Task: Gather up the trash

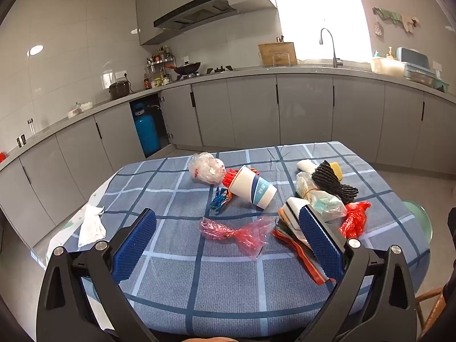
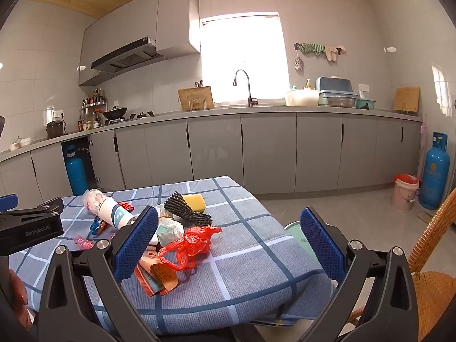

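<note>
Trash lies scattered on a table under a blue checked cloth [image 1: 182, 279]. A tipped paper cup [image 1: 252, 186] lies mid-table, with a clear crumpled bag [image 1: 206, 167] behind it and a blue wrapper [image 1: 219, 201] beside it. A pink film wrapper [image 1: 236, 232] lies just beyond my open left gripper [image 1: 228, 245], nothing between its fingers. A red plastic bag [image 2: 189, 243], an orange packet [image 2: 159, 278], a pale bag [image 2: 169, 232], a black rope bundle [image 2: 186, 210] and a yellow sponge [image 2: 195, 201] lie before my open right gripper [image 2: 229, 242], which holds nothing.
A white tissue [image 1: 91, 225] lies at the table's left edge. A green stool [image 1: 419, 219] and a wicker chair [image 2: 427, 256] stand to the table's right. A pink bin [image 2: 404, 192] and a blue gas cylinder [image 2: 434, 171] stand by the far right wall. Grey cabinets run behind.
</note>
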Motion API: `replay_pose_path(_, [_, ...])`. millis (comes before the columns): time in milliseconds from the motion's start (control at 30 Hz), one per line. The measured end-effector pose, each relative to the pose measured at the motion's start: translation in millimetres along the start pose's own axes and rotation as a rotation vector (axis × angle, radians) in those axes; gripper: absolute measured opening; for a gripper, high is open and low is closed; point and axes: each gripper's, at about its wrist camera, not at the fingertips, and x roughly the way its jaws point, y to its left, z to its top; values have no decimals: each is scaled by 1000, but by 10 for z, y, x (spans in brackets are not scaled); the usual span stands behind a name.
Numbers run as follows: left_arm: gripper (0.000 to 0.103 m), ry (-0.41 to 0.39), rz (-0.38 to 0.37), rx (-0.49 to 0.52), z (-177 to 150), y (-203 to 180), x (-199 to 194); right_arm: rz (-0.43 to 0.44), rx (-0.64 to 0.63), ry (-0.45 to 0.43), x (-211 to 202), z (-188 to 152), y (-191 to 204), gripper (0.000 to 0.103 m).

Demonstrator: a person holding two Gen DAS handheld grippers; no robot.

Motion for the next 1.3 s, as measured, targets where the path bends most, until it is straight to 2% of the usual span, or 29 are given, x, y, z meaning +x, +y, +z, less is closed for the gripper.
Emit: replay_pose_path(1300, [99, -9, 8, -14, 18, 19, 12, 5, 12, 10, 45, -50, -9, 98])
